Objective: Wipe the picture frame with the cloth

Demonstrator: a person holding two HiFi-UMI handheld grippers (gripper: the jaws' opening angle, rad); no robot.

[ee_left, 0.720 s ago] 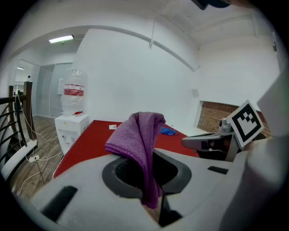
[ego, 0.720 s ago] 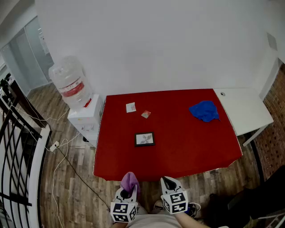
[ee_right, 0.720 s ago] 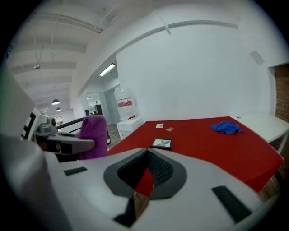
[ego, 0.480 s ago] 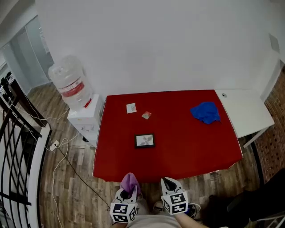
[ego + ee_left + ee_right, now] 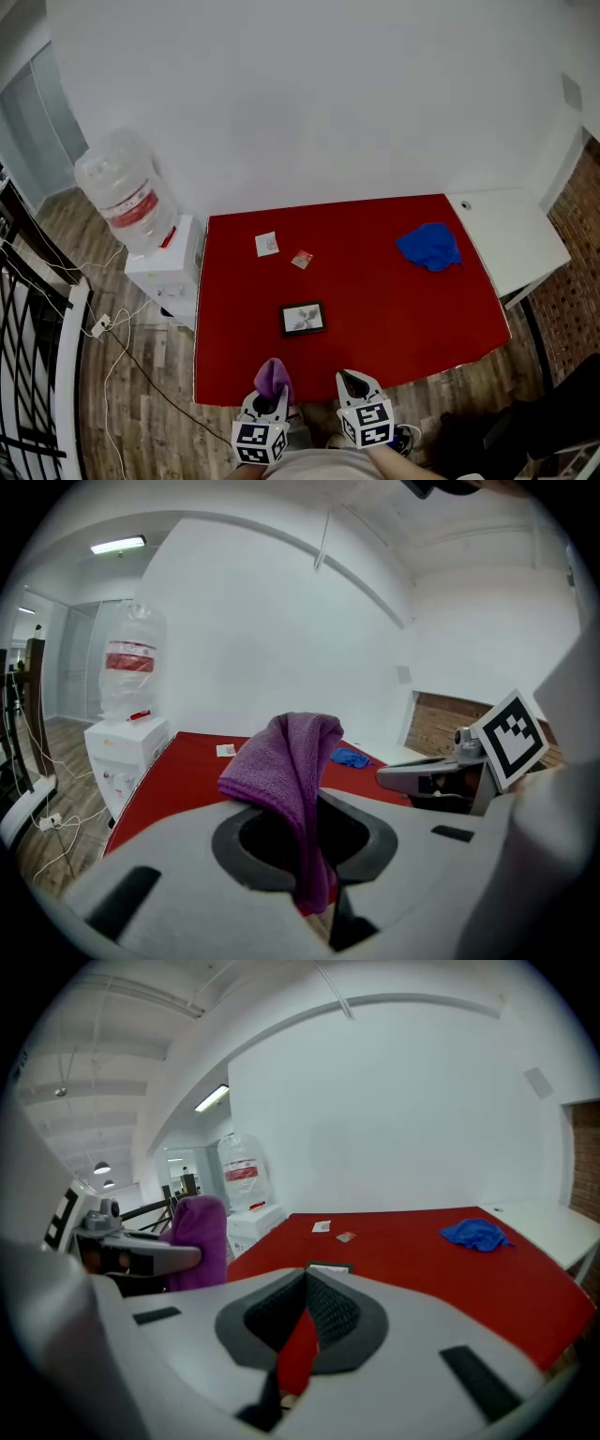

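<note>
A small dark picture frame (image 5: 303, 319) lies flat on the red table (image 5: 394, 309), toward its near left part. Both grippers hang below the table's near edge, short of the frame. My left gripper (image 5: 269, 401) is shut on a purple cloth (image 5: 273, 379), which drapes up and over the jaws (image 5: 292, 771). My right gripper (image 5: 353, 385) is shut with nothing in it. In the right gripper view the frame (image 5: 328, 1267) shows just beyond the closed tips (image 5: 307, 1281), and the purple cloth (image 5: 200, 1239) stands at the left.
A blue cloth (image 5: 429, 246) lies at the table's far right. A white card (image 5: 267, 245) and a small packet (image 5: 301, 260) sit behind the frame. A water dispenser (image 5: 127, 202) stands left of the table, a white side table (image 5: 511, 234) on the right, with cables on the floor at the left.
The head view has shifted slightly, so the table and dispenser sit a little further left. Both grippers keep their places and the cloth stays held.
</note>
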